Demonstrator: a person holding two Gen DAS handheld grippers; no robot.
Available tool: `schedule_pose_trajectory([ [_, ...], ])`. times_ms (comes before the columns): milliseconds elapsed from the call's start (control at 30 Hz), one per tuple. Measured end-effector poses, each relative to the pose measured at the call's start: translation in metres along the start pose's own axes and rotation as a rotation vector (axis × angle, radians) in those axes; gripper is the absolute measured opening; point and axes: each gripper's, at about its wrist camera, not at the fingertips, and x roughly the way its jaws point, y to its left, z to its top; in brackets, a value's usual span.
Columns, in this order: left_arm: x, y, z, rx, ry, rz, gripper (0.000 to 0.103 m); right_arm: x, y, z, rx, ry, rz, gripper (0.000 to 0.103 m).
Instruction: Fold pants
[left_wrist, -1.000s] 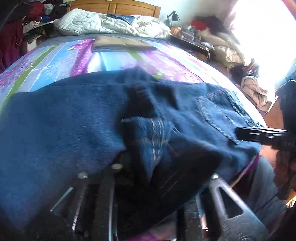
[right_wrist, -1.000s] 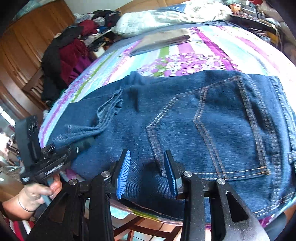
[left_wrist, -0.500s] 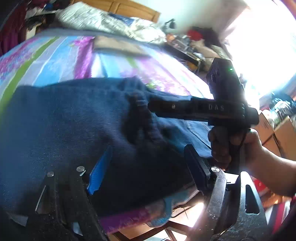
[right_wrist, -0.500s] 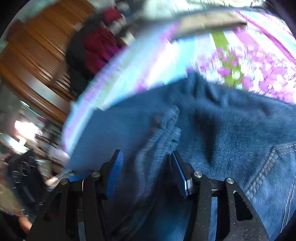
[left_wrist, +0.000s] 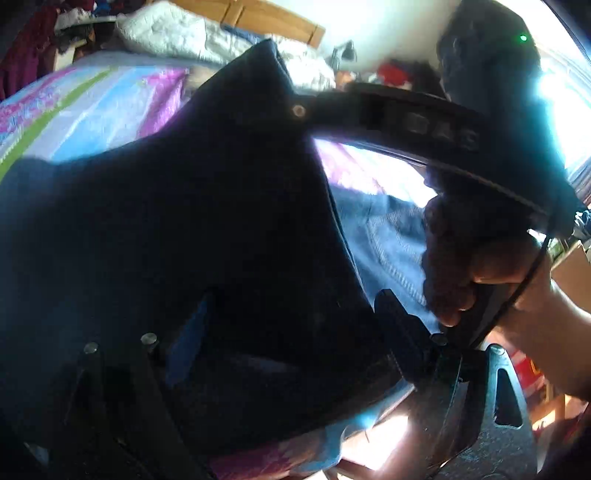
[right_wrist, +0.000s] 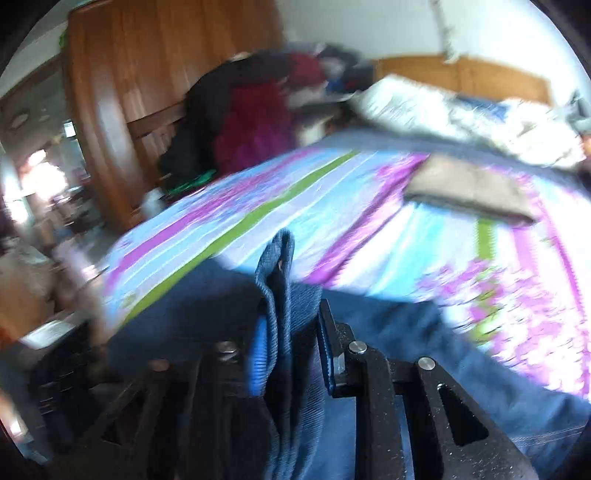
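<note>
The right tongs (right_wrist: 291, 354) were clamped on a bunched fold of the blue jeans (right_wrist: 424, 406), the denim standing up in a ridge between the two blue-lined fingers (right_wrist: 327, 354). The rest of the jeans lay spread over the near edge of the bed (right_wrist: 332, 206), on its striped purple, blue and green cover. A folded tan garment (right_wrist: 469, 188) lay on the bed farther up, well apart from the jeans, with a white quilt (right_wrist: 461, 114) piled at the headboard end. A heap of dark and red clothes (right_wrist: 255, 125) sat beside the bed against a wooden wardrobe (right_wrist: 147, 74); this view was blurred.

From the left wrist, the left tongs (left_wrist: 291, 328) stood apart, with a raised, shadowed swell of denim (left_wrist: 184, 229) between the fingers (left_wrist: 397, 325), not pinched. The right hand (left_wrist: 476, 258) gripped its black tool (left_wrist: 424, 122) just above the jeans, the tool reaching across to the lifted peak of cloth.
</note>
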Motion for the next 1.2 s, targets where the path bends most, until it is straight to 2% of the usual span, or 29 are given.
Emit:
schedule_pose_trajectory([
  [33,0.004,-0.002,0.001,-0.002,0.009,-0.002,0.09,0.008,-0.018,-0.002,0.049,0.031,-0.092,0.047],
  [67,0.01,-0.001,0.001,-0.008,0.033,-0.004,0.091,0.014,-0.04,-0.005,0.129,0.077,-0.182,0.056],
  [100,0.018,0.002,-0.001,-0.018,0.065,-0.005,0.09,0.016,-0.062,-0.01,0.216,0.109,-0.218,0.056],
  [167,0.018,0.003,-0.004,0.006,0.049,-0.002,0.09,0.006,-0.093,-0.024,0.34,0.132,-0.194,0.056],
  [267,0.016,0.002,-0.004,0.025,0.06,-0.004,0.09,-0.009,-0.105,-0.037,0.363,0.142,-0.128,0.056],
  [367,0.014,0.002,-0.001,0.016,0.074,-0.007,0.09,-0.021,-0.097,-0.054,0.397,0.142,0.036,0.056],
  [467,0.017,0.004,0.001,0.018,0.086,0.0,0.09,-0.009,-0.094,-0.058,0.411,0.177,0.169,0.056],
  [533,0.019,0.005,0.0,0.033,0.089,0.007,0.09,0.009,-0.09,-0.058,0.389,0.225,0.178,0.056],
  [600,0.019,0.003,-0.004,0.051,0.088,0.018,0.091,0.027,-0.087,-0.056,0.346,0.273,0.129,0.056],
  [767,0.021,0.001,-0.006,0.059,0.094,0.021,0.095,0.03,-0.089,-0.039,0.337,0.2,0.239,0.053],
  [833,0.023,0.0,-0.006,0.06,0.095,0.022,0.097,0.034,-0.095,-0.035,0.326,0.196,0.248,0.051],
  [900,0.024,-0.002,-0.006,0.065,0.104,0.022,0.1,0.037,-0.098,-0.025,0.351,0.145,0.184,0.052],
  [967,0.026,-0.003,-0.006,0.075,0.113,0.023,0.101,0.032,-0.121,-0.024,0.482,0.078,0.153,0.061],
  [1033,0.024,-0.004,-0.007,0.084,0.115,0.022,0.101,0.028,-0.145,-0.026,0.596,0.085,0.13,0.062],
  [1100,0.023,-0.005,-0.008,0.092,0.117,0.017,0.101,0.018,-0.15,-0.022,0.572,0.089,0.134,0.062],
  [1200,0.024,-0.006,-0.009,0.116,0.118,0.017,0.102,-0.005,-0.132,-0.024,0.49,0.106,0.208,0.062],
])
